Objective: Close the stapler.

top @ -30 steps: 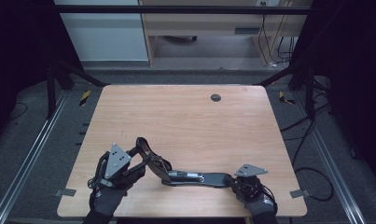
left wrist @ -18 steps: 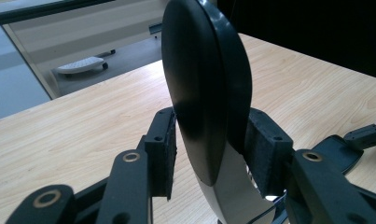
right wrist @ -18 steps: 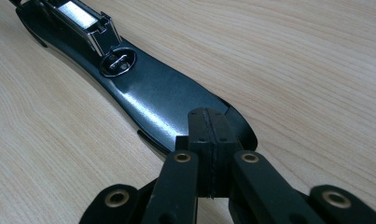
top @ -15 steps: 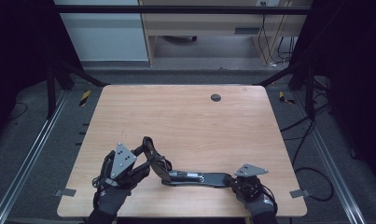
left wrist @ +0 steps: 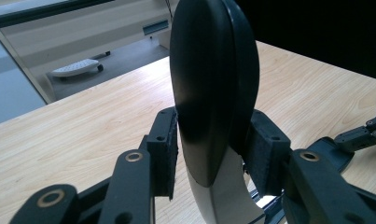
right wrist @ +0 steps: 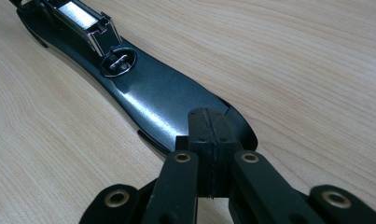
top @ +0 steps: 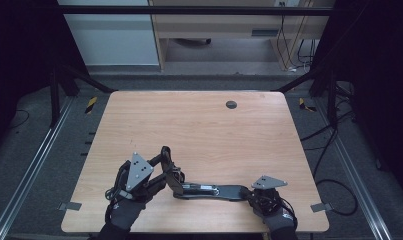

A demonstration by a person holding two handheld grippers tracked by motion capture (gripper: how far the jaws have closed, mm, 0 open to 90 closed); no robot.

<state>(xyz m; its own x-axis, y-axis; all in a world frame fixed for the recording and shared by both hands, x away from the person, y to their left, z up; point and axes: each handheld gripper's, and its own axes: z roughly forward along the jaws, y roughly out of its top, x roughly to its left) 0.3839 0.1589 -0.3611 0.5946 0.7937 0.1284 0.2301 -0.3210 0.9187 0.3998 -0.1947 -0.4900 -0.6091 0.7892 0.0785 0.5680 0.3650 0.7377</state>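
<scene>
Stapler lies opened flat near the worktop front edge, my left hand-held gripper just closed pinching its raised top arm, right hand-held gripper pressed together on the base end; folding it shut looks still undone.

Glossy black plastic stapler with a shiny metal channel; pale, smooth wood-grain worktop; matt black tong pads.

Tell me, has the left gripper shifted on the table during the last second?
Yes, slightly. The left gripper has slid toward the table's near edge, jaws just closing on the stapler's raised arm.
</scene>
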